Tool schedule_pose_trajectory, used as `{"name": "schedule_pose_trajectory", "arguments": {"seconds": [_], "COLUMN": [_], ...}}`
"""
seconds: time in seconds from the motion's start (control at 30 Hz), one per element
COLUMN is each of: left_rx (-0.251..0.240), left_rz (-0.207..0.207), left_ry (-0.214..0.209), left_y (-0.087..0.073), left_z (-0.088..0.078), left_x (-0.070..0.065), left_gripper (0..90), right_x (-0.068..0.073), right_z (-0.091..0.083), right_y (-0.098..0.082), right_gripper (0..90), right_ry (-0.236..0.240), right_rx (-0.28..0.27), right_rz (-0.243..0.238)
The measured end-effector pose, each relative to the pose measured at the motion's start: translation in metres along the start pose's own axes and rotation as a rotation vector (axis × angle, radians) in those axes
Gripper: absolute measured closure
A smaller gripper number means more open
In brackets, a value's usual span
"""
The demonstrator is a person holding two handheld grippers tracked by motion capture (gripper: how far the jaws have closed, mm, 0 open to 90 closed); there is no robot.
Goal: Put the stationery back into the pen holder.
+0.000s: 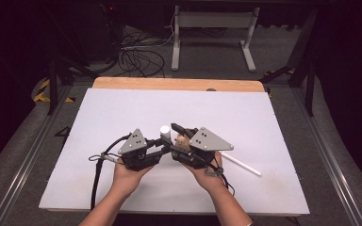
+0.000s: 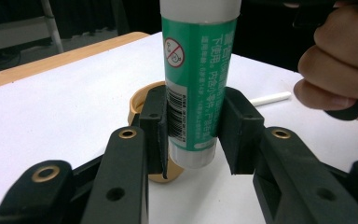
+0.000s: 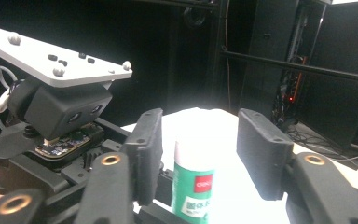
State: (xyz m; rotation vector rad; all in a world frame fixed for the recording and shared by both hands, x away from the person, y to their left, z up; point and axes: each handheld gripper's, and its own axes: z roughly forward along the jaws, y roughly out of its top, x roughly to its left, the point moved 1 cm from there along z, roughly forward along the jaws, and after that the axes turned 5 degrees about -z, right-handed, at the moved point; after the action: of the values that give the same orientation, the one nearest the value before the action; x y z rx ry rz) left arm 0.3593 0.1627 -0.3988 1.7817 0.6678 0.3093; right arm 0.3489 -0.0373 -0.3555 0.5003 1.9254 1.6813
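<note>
A green glue stick (image 2: 196,70) with a white cap (image 1: 165,129) stands upright, and my left gripper (image 2: 193,116) is shut on its lower body. The left gripper (image 1: 166,140) meets the right one at the middle of the white board (image 1: 122,108). My right gripper (image 3: 200,135) is open, its jaws standing apart on either side of the glue stick's capped top (image 3: 193,154) without touching it. The right gripper (image 1: 176,129) comes in from the right. A tan ring (image 2: 140,100) lies on the board just behind the stick, and it sits between the grippers (image 1: 183,141).
A thin white rod (image 1: 240,164) lies on the board to the right of the right hand (image 2: 340,65); the rod (image 2: 270,98) is flat on the surface. A wooden edge (image 1: 179,84) runs along the board's far side. Cables and a table frame (image 1: 212,21) are on the floor beyond.
</note>
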Motion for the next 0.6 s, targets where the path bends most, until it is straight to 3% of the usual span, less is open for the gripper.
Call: {"name": "schedule_pose_trajectory", "arguments": {"seconds": [0.3,0.6], "left_rx": [0.023,0.016], "left_rz": [0.022,0.03], "left_ry": [0.013,0.024], "left_y": [0.008,0.018], "left_z": [0.008,0.016], "left_x": [0.001,0.004], "left_gripper": [65.6,65.6], "right_x": [-0.024,-0.045], "right_z": [-0.016,-0.037], "right_y": [-0.005,-0.012], "right_gripper": [37.5,32.6], "right_ry": [-0.048,-0.092], "right_rx": [0.03,0.051], "right_rz": [0.014,0.026]}}
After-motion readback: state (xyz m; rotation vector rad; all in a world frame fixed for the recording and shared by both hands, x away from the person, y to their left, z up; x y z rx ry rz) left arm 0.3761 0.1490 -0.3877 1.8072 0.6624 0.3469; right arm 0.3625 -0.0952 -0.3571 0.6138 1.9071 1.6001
